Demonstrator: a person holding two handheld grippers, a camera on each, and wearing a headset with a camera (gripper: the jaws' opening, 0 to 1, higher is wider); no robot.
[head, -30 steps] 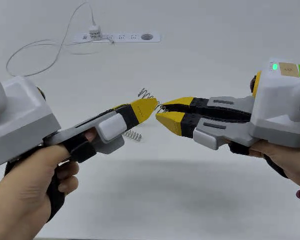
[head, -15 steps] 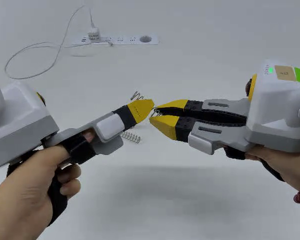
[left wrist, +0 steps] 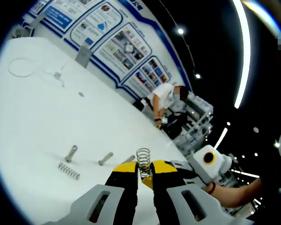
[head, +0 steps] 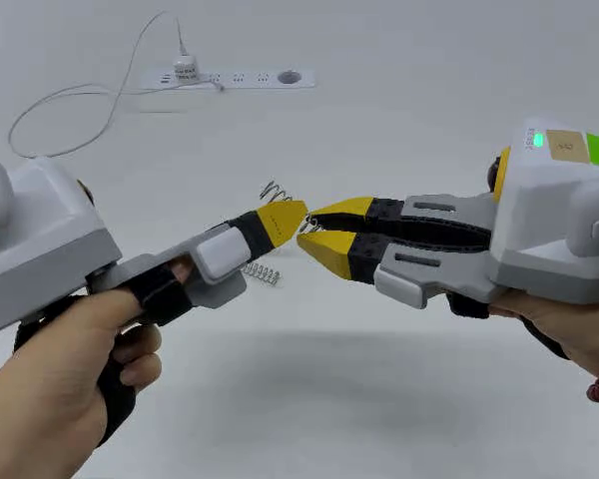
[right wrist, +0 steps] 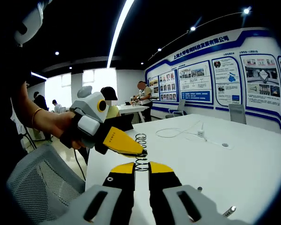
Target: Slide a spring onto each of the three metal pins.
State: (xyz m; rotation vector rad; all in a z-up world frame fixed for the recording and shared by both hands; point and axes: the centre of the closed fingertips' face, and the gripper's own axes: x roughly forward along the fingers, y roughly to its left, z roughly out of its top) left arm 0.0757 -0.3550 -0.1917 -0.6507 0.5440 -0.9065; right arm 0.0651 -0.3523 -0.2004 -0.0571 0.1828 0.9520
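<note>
My left gripper (head: 283, 218) and right gripper (head: 309, 232) meet tip to tip above the table (head: 379, 379), one spring (left wrist: 143, 159) between them. The left jaws are nearly closed, pinching it partway along, with one end sticking out beyond the tips. The right jaws stand just as narrow, closed on its other end. I count two springs – this one and a second spring (head: 263, 272) lying flat on the table below the tips. Beside it, three pins lie in a row – one (left wrist: 71, 153), two (left wrist: 105, 158), three (left wrist: 129, 159) – all bare.
</note>
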